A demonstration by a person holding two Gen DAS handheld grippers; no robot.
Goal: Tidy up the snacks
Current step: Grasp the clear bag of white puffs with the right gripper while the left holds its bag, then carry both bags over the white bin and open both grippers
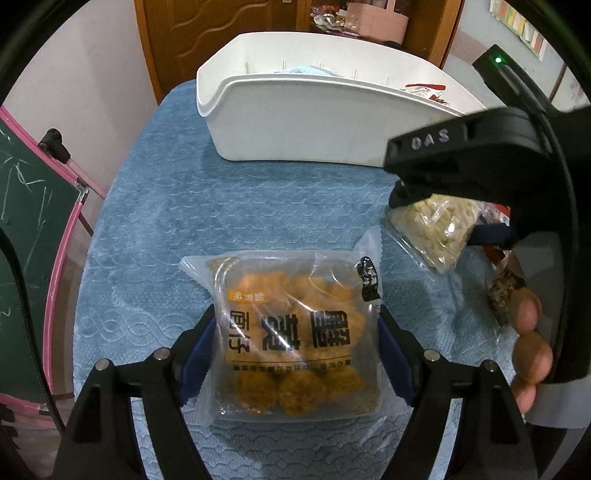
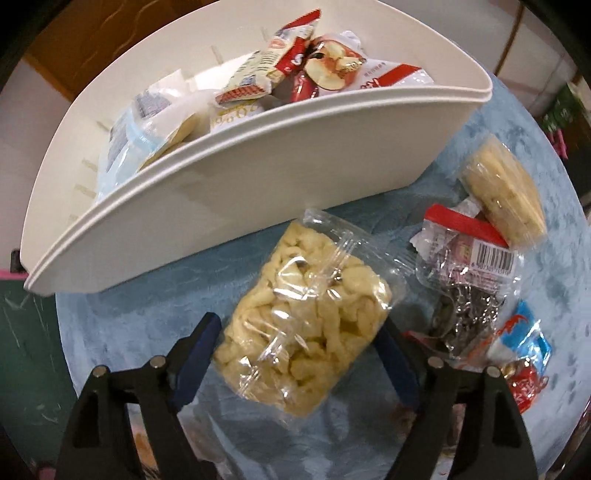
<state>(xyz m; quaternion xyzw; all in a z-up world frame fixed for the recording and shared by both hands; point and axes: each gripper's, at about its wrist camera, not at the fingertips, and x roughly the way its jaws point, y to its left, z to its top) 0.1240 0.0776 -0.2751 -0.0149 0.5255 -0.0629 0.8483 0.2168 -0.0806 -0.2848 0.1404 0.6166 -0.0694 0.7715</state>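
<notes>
The left gripper is pointing down over a clear plastic pack of orange-brown fried snack pieces with bold black print, lying flat on the blue textured cloth. Its blue pads are sitting at both side edges of the pack, right up against the film; a real squeeze is not clear, so I cannot tell if it is gripping.

The right gripper is hanging over a clear crinkly bag of pale yellow puffed strips, also lying on the cloth, just in front of the white plastic curved-wall bin. Here the jaws are standing apart: the left pad is clear of the bag with cloth showing between, the right pad is at the bag's edge. Not gripping.

The bin is sitting at the far side of the cloth and is already holding mixed wrapped snacks, red-and-white and pale blue packets among them.

To the right of the puffed-strip bag a loose cluster is lying: a clear pack of round pale biscuits, a clear packet with a red band and barcode, and a blue-and-red wrapped candy packet.

In the left view, fingers of a hand are showing at the right edge. A wooden door is standing behind the bin, and a green chalkboard with a pink frame is leaning at the left.
</notes>
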